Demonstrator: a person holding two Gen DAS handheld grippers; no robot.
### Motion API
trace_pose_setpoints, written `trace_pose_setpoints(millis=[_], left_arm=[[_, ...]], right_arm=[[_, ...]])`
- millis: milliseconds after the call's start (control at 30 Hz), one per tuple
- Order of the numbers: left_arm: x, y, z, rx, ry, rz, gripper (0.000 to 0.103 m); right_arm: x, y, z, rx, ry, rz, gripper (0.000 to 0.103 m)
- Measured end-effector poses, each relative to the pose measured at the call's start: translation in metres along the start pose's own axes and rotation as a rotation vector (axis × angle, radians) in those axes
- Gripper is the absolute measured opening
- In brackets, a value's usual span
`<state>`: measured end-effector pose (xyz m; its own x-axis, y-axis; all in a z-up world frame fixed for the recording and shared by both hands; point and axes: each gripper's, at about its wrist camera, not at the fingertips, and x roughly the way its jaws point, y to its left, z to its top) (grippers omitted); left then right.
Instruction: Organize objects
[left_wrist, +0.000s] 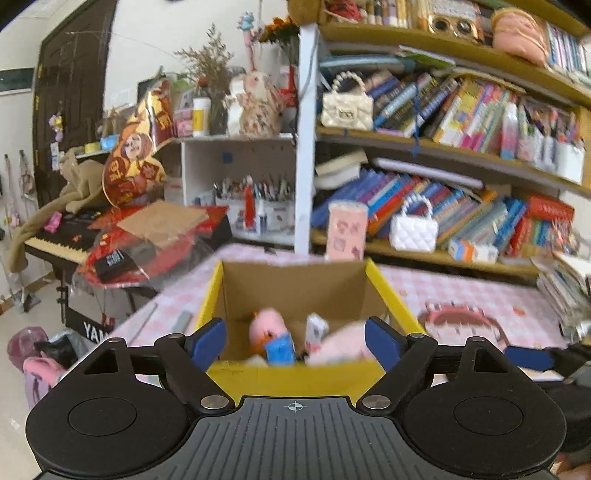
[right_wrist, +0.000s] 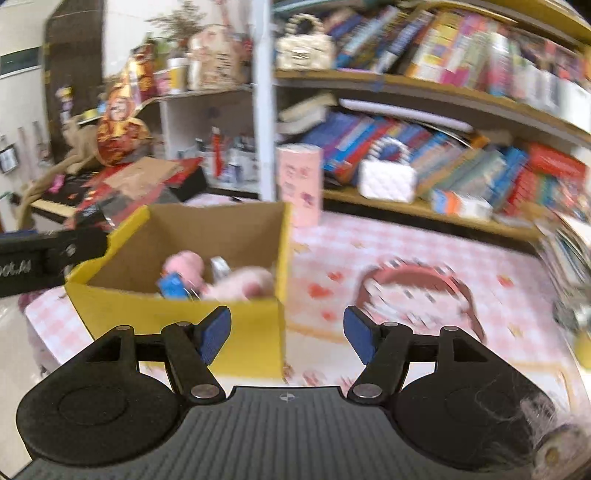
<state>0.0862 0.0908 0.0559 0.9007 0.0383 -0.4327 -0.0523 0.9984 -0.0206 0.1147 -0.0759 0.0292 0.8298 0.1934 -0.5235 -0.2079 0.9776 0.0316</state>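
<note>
Both the left gripper (left_wrist: 295, 343) and right gripper (right_wrist: 286, 334) stood released, empty. Low in frame, either could clip the box (left_wrist: 295, 376) rim and shove it.

The yellow box (right_wrist: 177, 321) is open on top, toys filling its floor; pink surface (right_wrist: 424, 251) right of it lies bare up to the headband (right_wrist: 421, 284), shelves (right_wrist: 424, 210) close behind
</note>
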Motion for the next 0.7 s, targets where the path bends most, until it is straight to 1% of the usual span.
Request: trace_pose_setpoints(millis=[67,133,233,400,567,633,700], left_arm=[[-0.003,-0.002,-0.011,0.016,0.027,-0.003,0.085],[-0.006,-0.006,-0.022,0.027,0.058,-0.003,0.087],[-0.010,-0.013,-0.039,0.041,0.098,-0.019,0.087],[-0.017,-0.027,-0.058,0.058,0.134,-0.047,0.088],[-0.022,-0.044,-0.064,0.067,0.148,-0.078,0.093],[-0.024,-0.052,-0.066,0.070,0.152,-0.092,0.096],[-0.024,-0.061,-0.068,0.076,0.161,-0.111,0.097]], right_arm=[[-0.010,-0.007,-0.013,0.032,0.015,-0.046,0.065],[-0.021,-0.012,-0.028,0.064,0.032,-0.086,0.068],[-0.036,-0.015,-0.047,0.098,0.057,-0.154,0.068],[-0.056,-0.022,-0.071,0.159,0.078,-0.241,0.072],[-0.068,-0.034,-0.080,0.169,0.074,-0.308,0.079],[-0.072,-0.040,-0.081,0.185,0.069,-0.341,0.087],[-0.076,-0.047,-0.082,0.201,0.064,-0.370,0.092]])
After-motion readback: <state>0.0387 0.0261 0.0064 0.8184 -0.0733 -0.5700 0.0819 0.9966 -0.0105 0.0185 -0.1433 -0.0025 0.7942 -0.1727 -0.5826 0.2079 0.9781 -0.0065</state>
